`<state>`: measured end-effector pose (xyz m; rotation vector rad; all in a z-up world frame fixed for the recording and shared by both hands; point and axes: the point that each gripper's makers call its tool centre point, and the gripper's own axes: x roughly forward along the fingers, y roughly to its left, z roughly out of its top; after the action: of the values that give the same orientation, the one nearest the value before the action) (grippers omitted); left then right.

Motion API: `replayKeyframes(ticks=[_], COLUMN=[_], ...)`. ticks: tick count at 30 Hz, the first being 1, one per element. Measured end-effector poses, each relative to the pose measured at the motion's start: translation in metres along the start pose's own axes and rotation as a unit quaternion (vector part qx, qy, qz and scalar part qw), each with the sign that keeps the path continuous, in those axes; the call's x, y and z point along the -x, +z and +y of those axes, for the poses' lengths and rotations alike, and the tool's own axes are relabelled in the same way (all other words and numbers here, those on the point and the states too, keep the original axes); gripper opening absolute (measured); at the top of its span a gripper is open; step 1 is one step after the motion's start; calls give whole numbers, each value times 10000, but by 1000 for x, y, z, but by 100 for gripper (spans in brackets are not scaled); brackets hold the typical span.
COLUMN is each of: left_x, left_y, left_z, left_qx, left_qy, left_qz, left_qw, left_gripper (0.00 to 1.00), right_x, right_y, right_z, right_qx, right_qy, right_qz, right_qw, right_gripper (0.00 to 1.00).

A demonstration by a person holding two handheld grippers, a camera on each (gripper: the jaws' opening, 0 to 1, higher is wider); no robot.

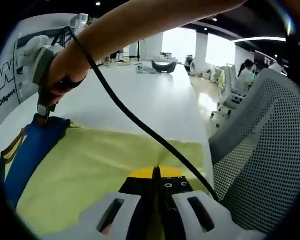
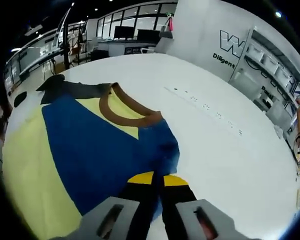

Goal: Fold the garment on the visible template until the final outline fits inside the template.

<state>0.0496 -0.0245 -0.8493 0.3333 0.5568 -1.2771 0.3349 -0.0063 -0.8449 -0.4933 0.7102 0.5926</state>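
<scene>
Left gripper view, near field: the left gripper (image 1: 156,172) shows its two jaws pressed together, yellow tips meeting over the yellow part of the garment (image 1: 100,165). The tips lie on or just above the cloth; whether fabric is pinched between them cannot be determined. A black cable (image 1: 135,120) runs across the yellow cloth from lower right toward upper left.

Middle field: the garment lies flat on the white table (image 1: 150,95), its blue part at the left edge. The right gripper (image 1: 42,112) comes down onto the far corner of that blue part, held by a person's hand (image 1: 65,65), with the forearm reaching across the top of the view. Its tips touch the blue cloth. A grey mesh chair (image 1: 270,145) stands at the right, beside the table.

Far field: seated people and office furniture.

Right gripper view, near field: the right gripper (image 2: 157,177) has its jaws closed, tips set at the edge of the blue fabric (image 2: 100,155), which is rucked up just ahead of them; an actual grip cannot be confirmed.

Middle field: a brown collar (image 2: 125,112) curves across the garment, with yellow cloth inside it and along the left side.

Far field: bare table top, then a white wall with lettering (image 2: 235,50).
</scene>
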Motion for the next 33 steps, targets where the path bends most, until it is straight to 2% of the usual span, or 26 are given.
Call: replayKeyframes(ticks=[1,9,12,14,19,29,33], left_x=[-2,-17,-24,-27,-38,-64,-71], left_y=[1,11,15,17,24,42,47], left_z=[0,-5,-6,-7,-10,-20,-23], left_qx=[132,113,114,148,144,72,33], left_qy=[-1,-54,-70,-85,-103,-139,-163], left_qz=[-6,-159,-203,-216,-279,-367,-389], left_qw=[9999,9998,9997,9996,9995,9992,9991], left_gripper=[0,0,0,0,0,0,0], right_x=[0,7,9,10,14,23,27], right_y=[-1,-13,-14,-19,-27,-45,-54], right_z=[-1,-18,-21,-27,-37,-57,-66], right_qx=[-13,-49,-653,-545,-661,-623,-462], right_qy=[0,-110,-82,-130,-196,-349,-431], right_qz=[7,45,-121,-35,-27,97,134], right_qw=[10000,9999,9978,9984,9976,9974,9979], right_gripper=[0,0,0,0,0,0,0])
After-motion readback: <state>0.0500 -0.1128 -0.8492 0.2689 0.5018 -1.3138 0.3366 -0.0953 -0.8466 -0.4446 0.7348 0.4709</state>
